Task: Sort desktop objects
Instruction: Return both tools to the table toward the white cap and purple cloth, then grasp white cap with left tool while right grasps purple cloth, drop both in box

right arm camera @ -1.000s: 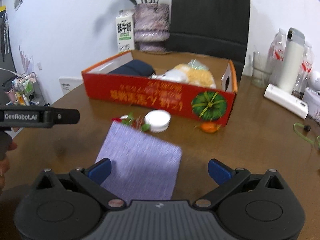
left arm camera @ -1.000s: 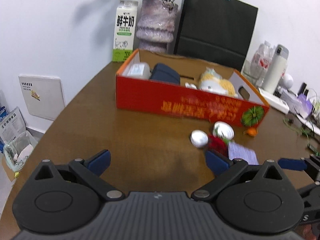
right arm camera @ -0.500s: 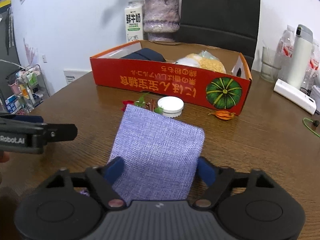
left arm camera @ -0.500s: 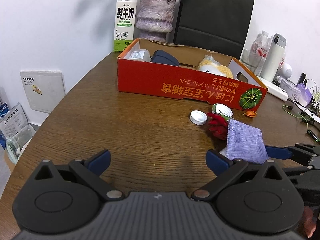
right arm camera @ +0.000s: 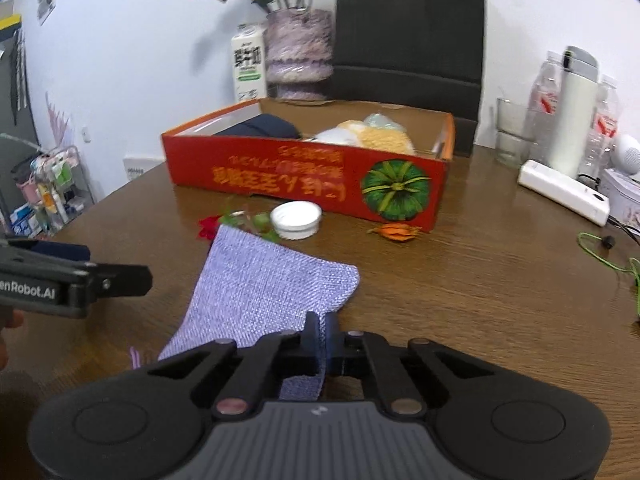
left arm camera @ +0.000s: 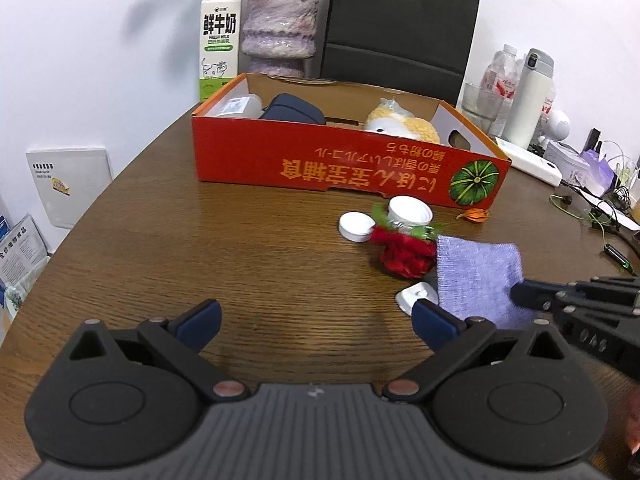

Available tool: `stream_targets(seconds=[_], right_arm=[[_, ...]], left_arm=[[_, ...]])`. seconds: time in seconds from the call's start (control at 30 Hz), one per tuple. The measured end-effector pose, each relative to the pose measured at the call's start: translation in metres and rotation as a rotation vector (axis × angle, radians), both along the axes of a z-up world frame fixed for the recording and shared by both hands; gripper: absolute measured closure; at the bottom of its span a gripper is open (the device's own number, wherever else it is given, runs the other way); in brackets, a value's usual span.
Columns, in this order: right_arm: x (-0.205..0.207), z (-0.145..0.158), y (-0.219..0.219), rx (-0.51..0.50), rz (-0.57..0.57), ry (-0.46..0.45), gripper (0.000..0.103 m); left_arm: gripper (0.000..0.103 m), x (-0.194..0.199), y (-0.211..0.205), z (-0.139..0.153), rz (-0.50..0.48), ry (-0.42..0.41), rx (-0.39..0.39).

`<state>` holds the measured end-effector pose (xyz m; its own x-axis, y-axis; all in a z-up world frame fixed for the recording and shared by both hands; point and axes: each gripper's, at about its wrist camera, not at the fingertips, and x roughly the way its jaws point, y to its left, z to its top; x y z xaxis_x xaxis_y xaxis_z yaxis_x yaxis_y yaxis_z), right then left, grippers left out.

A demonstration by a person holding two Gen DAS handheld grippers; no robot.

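A purple woven cloth pouch [right arm camera: 264, 288] lies on the brown table in front of the red cardboard box [right arm camera: 280, 172]. My right gripper [right arm camera: 322, 320] is shut on the pouch's near edge, which is pinched and bunched between the fingers. In the left wrist view the pouch [left arm camera: 476, 276] lies at the right, with the right gripper [left arm camera: 520, 294] on its corner. My left gripper [left arm camera: 316, 316] stands open over bare table, with nothing between its fingers. A red flower [left arm camera: 404, 254], two white lids [left arm camera: 356, 227] and a small white object [left arm camera: 416, 295] lie beside the pouch.
The box [left arm camera: 344, 168] holds a dark case, a yellow plush toy and a clear container. An orange dried fruit [right arm camera: 396, 232] lies by its corner. A milk carton [left arm camera: 220, 36], vase [left arm camera: 280, 28] and black bag stand behind it. Bottles, a thermos [right arm camera: 572, 108] and cables crowd the right.
The right gripper's jaws went from wide open around the pouch to shut on its near edge, and that edge now puckers up. The left gripper stays open.
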<state>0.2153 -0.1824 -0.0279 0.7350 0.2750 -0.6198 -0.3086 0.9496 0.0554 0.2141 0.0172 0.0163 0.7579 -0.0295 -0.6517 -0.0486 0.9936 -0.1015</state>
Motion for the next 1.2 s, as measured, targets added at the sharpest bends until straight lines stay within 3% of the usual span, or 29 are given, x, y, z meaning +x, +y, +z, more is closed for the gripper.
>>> stream_targets(seconds=[0.2,0.37,0.47,0.5,0.57,0.6,0.67,0.77,0.87,0.9,0.97,1.03,1.07,1.1,1.17,1.2], right_arm=[[0.005,0.008,-0.036,0.046,-0.091,-0.03,0.101],[0.014,0.002,-0.051,0.048,-0.144,-0.001,0.1],[0.017,-0.002,-0.049,0.041,-0.152,0.016,0.084],[0.017,-0.003,-0.047,0.033,-0.153,0.024,0.068],[0.016,-0.004,-0.046,0.019,-0.159,0.017,0.047],[0.015,-0.004,-0.045,0.012,-0.159,0.011,0.042],[0.013,-0.004,-0.044,0.01,-0.148,0.011,0.036],[0.014,-0.008,-0.038,0.001,-0.121,0.031,0.034],[0.011,-0.01,-0.03,-0.014,-0.094,0.033,0.024],[0.01,-0.01,-0.028,-0.018,-0.083,0.032,0.023],[0.007,-0.011,-0.022,-0.041,-0.061,0.019,0.025],[0.005,-0.009,-0.02,-0.028,-0.04,0.011,0.037],[0.003,-0.009,-0.019,-0.037,-0.04,0.003,0.049],[0.002,-0.008,-0.016,-0.047,-0.035,-0.009,0.069],[-0.002,-0.007,-0.011,-0.068,-0.019,-0.027,0.097],[-0.004,-0.008,-0.008,-0.088,-0.015,-0.039,0.098]], left_arm=[[0.0,0.005,-0.011,0.002,-0.016,-0.007,0.004],[0.0,0.013,-0.028,-0.004,-0.061,0.003,0.014],[0.003,0.018,-0.041,-0.009,-0.066,-0.005,0.048],[0.007,0.02,-0.044,-0.011,-0.063,-0.004,0.056],[0.014,0.024,-0.05,-0.014,-0.063,0.003,0.068],[0.02,0.026,-0.053,-0.016,-0.066,0.007,0.074],[0.025,0.027,-0.057,-0.018,-0.064,-0.006,0.098],[0.041,0.026,-0.06,-0.018,-0.072,-0.02,0.105],[0.063,0.023,-0.061,-0.018,-0.099,-0.038,0.108],[0.074,0.022,-0.062,-0.017,-0.112,-0.043,0.108],[0.074,0.021,-0.063,-0.017,-0.122,-0.049,0.108],[0.074,0.02,-0.062,-0.018,-0.128,-0.054,0.099],[0.074,0.02,-0.061,-0.017,-0.13,-0.055,0.092],[0.074,0.02,-0.06,-0.018,-0.129,-0.055,0.084],[0.074,0.019,-0.057,-0.018,-0.126,-0.057,0.071],[0.074,0.019,-0.056,-0.017,-0.123,-0.058,0.063]])
